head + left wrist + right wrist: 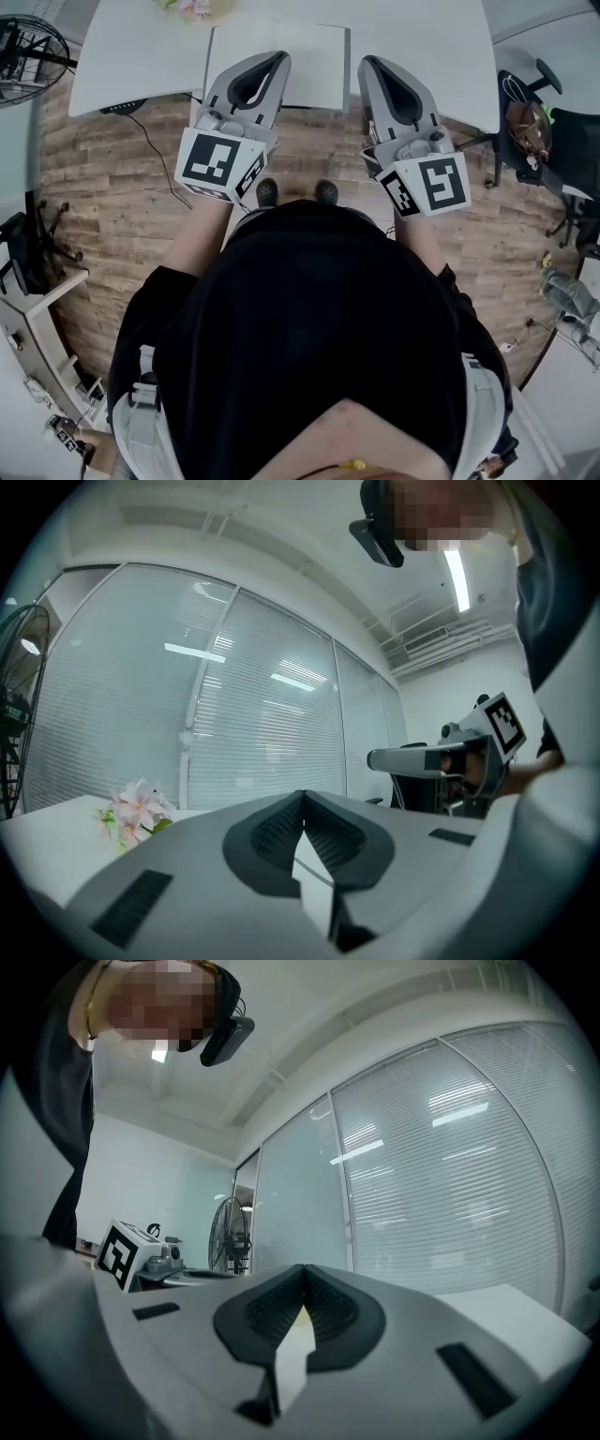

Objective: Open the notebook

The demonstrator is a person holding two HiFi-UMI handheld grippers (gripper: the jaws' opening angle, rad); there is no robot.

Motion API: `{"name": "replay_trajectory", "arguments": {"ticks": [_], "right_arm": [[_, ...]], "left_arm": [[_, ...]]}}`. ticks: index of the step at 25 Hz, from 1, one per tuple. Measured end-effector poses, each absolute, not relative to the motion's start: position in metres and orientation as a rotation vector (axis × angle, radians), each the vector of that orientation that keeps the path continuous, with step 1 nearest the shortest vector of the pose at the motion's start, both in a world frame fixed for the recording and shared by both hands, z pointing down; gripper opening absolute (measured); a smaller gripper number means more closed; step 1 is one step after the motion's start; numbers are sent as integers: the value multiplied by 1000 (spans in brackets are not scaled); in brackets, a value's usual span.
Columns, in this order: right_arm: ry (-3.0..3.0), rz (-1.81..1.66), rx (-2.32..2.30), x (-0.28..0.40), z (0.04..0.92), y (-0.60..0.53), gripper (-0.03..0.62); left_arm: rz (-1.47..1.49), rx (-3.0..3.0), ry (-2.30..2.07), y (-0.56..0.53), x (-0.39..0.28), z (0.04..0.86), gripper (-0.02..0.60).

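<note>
Flat on the white surface (141, 66), at its near edge, the notebook (300, 66), pale face up; open or closed not to be told from here. Held level in front of the surface, the left gripper (278, 58), tips overlapping the notebook's near left part in the head view; jaws pressed together at the tips, nothing between. Alongside it the right gripper (367, 64), just right of the notebook's right edge, jaws likewise closed tip to tip and empty. Pink flowers (134, 814) at the far side of the surface. Off to the left, a standing fan (231, 1234) over the wooden floor (112, 206).
</note>
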State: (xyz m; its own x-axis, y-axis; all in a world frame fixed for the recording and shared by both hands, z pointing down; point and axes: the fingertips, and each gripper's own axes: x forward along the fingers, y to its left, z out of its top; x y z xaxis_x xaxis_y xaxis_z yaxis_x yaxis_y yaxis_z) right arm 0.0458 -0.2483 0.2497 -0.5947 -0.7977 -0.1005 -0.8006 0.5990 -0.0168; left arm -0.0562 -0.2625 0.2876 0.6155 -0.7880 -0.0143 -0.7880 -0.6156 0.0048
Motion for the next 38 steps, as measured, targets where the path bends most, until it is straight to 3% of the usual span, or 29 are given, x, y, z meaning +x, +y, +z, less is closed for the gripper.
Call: {"name": "replay_trajectory", "arguments": {"ticks": [38], "right_arm": [[2748, 111, -1299, 52, 243, -245, 3]], "left_arm": [[73, -2823, 1425, -258, -48, 285, 12]]}}
